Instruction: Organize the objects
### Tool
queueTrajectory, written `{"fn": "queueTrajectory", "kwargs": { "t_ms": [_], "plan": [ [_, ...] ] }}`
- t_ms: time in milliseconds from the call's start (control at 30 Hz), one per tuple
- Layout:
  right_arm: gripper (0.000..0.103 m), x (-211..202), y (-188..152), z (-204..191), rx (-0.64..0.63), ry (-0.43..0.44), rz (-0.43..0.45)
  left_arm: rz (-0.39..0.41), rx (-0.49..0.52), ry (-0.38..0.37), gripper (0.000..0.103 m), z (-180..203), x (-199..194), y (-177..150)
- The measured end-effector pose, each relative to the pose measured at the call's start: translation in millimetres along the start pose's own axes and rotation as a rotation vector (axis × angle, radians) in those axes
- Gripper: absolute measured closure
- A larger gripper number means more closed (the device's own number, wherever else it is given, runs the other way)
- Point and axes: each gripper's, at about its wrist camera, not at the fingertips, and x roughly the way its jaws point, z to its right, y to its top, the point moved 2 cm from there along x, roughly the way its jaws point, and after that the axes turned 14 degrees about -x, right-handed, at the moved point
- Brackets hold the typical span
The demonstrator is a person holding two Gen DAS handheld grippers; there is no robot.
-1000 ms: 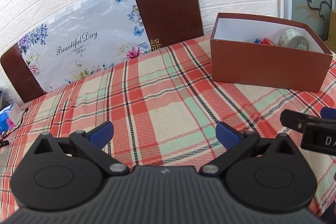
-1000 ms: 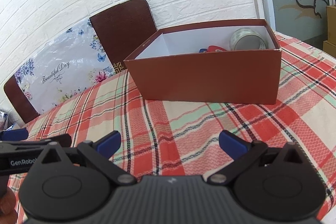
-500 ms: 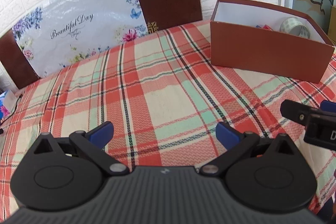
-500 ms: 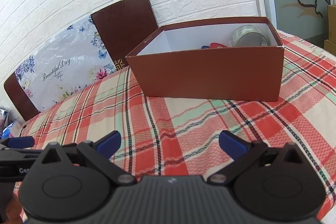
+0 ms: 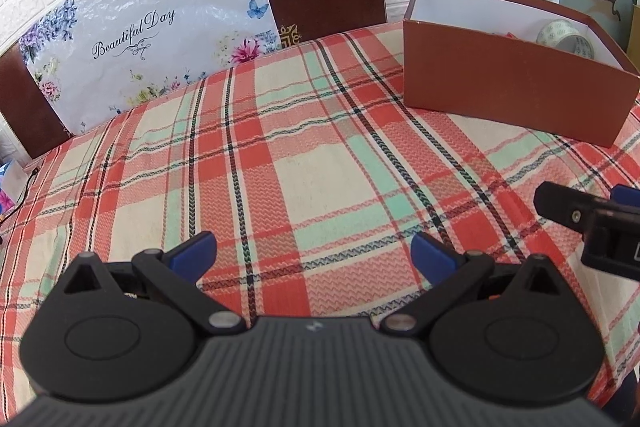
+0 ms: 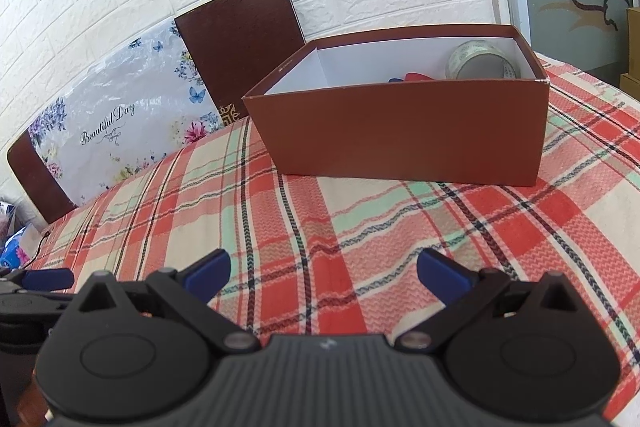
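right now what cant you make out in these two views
- Box contents: in the right wrist view the near wall hides all but the top of a tape roll and slivers of red and blue items.
- Same in the left wrist view: only part of the roll shows.
- Right tool: cut off by the right edge in the left wrist view.
- Left tool: cut off by the left edge in the right wrist view.

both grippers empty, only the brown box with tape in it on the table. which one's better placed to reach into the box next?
Right, probably. The right gripper faces the brown box nearly head-on, with the tape roll visible inside. For the left gripper, the box sits off to its right. Both are open and empty.
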Motion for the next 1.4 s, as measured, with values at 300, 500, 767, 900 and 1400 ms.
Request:
{"fn": "queueTrajectory", "kwargs": {
  "t_ms": [300,500,767,900,1400],
  "plan": [
    [0.000,2,-1,2,0.005,-0.002,-0.007,-0.013,0.004,-0.004,0.000,2,2,-2],
    [0.000,3,-2,2,0.009,0.001,-0.013,-0.016,0.003,-0.005,0.000,2,2,-2],
    [0.000,-1,0,0,0.004,-0.016,0.006,-0.014,0.005,-0.016,0.000,3,0,-3],
    [0.000,-6,2,1,0.010,-0.034,0.028,-0.005,0.001,-0.025,0.000,5,-3,-1],
    [0.000,-10,2,6,0.038,-0.042,0.031,0.010,0.010,-0.038,0.000,8,-9,-1]
  ]
}}
